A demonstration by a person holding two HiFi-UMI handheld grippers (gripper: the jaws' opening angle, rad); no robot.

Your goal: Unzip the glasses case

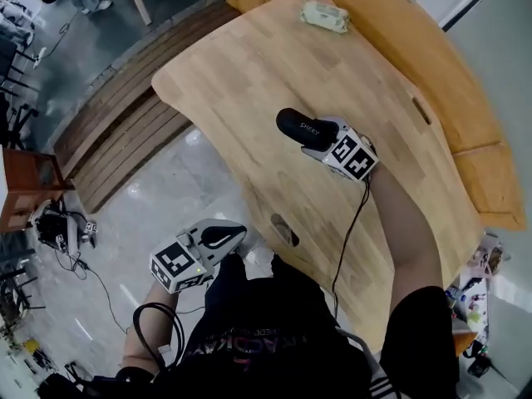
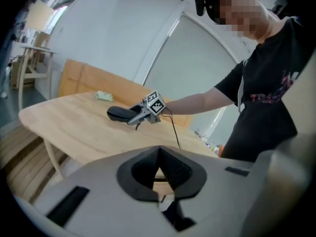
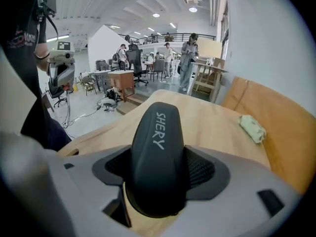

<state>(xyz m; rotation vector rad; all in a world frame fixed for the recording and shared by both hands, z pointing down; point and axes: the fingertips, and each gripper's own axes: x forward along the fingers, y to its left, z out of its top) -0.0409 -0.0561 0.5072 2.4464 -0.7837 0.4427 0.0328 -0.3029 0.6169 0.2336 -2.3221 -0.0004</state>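
The black glasses case, with SHERY printed in pale letters along its lid, sits lengthwise between the jaws of my right gripper. Both ribbed pads press on its sides, so it is pinched at its near end while the far end juts out ahead of the jaws. From the head view the case is down at the wooden table, roughly mid-top; whether it rests fully on the wood I cannot tell. A black cable trails from that gripper back along my forearm. Farther out, near the table's far edge, a small pale crumpled cloth lies by itself, well apart from the case. My left gripper is off the table altogether, out over the grey floor beside the near edge. Its jaws are pressed together with nothing between them, and it looks across at the case from the side.
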